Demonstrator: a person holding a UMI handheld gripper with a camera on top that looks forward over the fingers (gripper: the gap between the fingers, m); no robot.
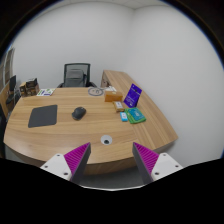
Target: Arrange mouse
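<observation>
A dark mouse (78, 112) lies on the wooden table (60, 140), just right of a black mouse mat (44, 117). My gripper (111, 157) is open and empty, held high above the table's near edge. The mouse and the mat are well beyond the fingers, toward the left one. Both magenta pads (78, 157) show with a wide gap between them.
A purple box (133, 97) and green-blue books (134, 117) lie at the table's right. A round cable hole (106, 139) is just ahead of the fingers. A small round thing (96, 91) and a black office chair (76, 75) stand at the far side.
</observation>
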